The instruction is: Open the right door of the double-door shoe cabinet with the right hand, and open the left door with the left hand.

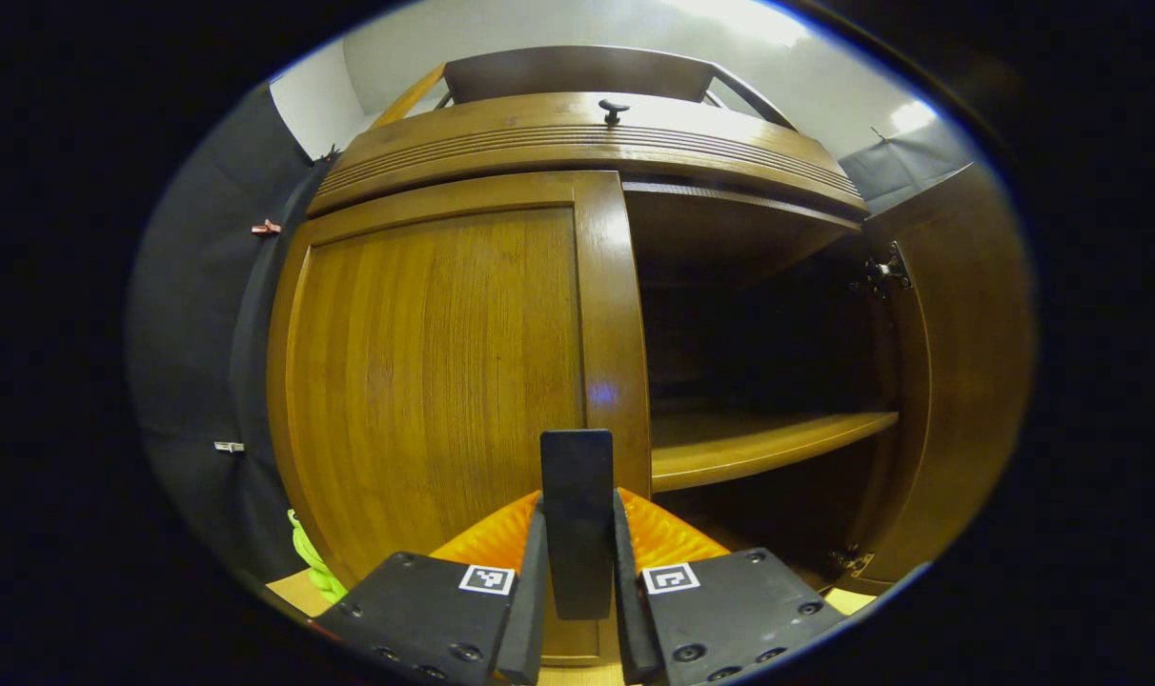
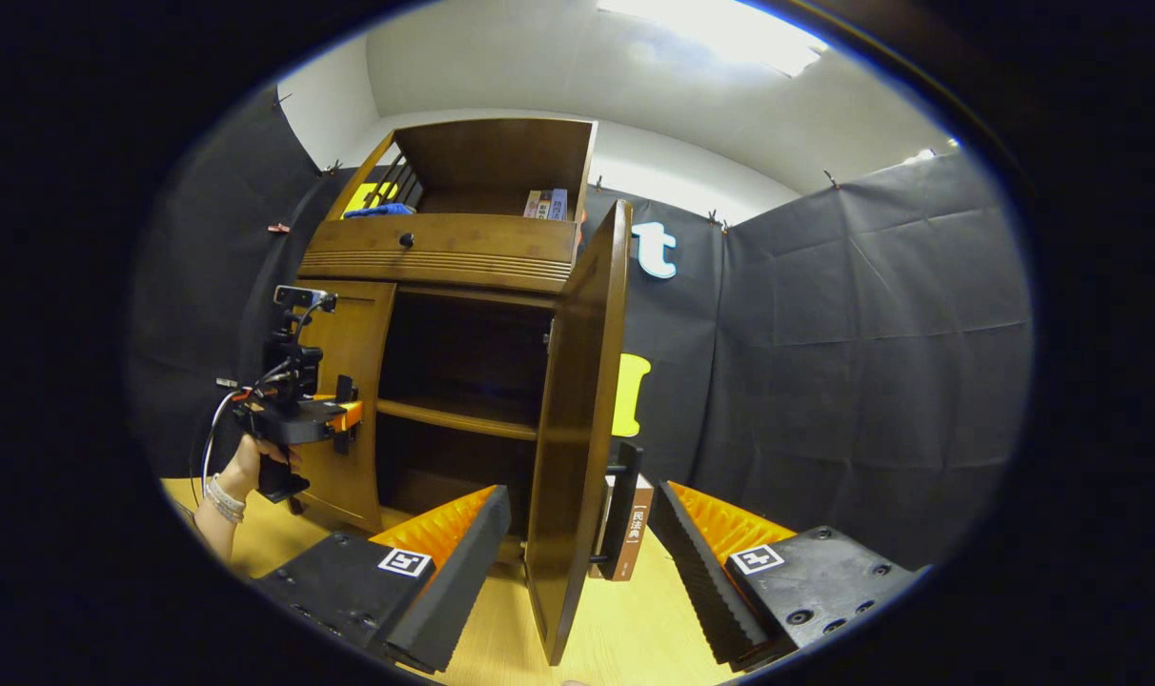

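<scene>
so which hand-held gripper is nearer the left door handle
Left. The left hand-held gripper is shut on the handle of the left door; the right hand-held gripper straddles the open right door.

Deep shadow swallows the back of the shoe cabinet [image 1: 759,333] above its shelf [image 1: 759,443]. The left door's handle [image 1: 577,534] is partly covered by the left hand-held gripper [image 1: 577,581] closed on it. In the right gripper view, the open right door [image 2: 577,429] stands edge-on, hiding part of its handle [image 2: 623,510], and the person's arm [image 2: 217,514] is cut off at the edge.
</scene>
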The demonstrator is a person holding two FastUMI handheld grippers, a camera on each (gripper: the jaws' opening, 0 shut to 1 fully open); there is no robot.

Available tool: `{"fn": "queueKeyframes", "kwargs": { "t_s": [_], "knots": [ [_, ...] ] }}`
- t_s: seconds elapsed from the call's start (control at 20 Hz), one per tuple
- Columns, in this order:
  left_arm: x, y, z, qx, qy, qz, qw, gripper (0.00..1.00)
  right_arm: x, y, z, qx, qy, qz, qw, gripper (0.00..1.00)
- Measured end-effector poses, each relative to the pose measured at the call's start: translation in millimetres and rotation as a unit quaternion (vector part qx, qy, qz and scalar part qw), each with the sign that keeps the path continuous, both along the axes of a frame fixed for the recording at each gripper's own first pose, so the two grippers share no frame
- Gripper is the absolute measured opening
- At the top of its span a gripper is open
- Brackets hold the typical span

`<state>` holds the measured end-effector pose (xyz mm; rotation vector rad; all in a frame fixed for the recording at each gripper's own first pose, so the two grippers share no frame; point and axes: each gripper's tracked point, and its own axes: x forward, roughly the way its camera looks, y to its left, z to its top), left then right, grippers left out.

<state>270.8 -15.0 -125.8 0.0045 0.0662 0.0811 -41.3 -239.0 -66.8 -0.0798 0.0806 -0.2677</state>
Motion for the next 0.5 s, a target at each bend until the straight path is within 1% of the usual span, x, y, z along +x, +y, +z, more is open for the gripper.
{"fn": "queueKeyframes", "kwargs": {
  "t_s": [0.1,0.2,0.3,0.45,0.5],
  "knots": [
    [-2,0,0,-0.01,0.007,-0.01,1.0,0.32,-3,-3,0,0.001,0.004,-0.006,1.0,0.98],
    [-6,0,1,-0.007,0.008,-0.019,1.0,0.32,-7,-1,3,0.003,0.003,-0.008,1.0,0.98],
    [-15,0,2,-0.006,0.012,-0.029,0.999,0.28,-10,4,6,0.002,0.003,-0.007,1.0,0.98],
    [-37,2,4,-0.014,0.017,-0.047,0.999,0.27,-15,13,11,-0.006,0.0,-0.005,1.0,0.98],
    [-45,3,7,-0.013,0.015,-0.051,0.998,0.3,-17,15,15,-0.008,-0.004,-0.005,1.0,0.98]
  ]
}}
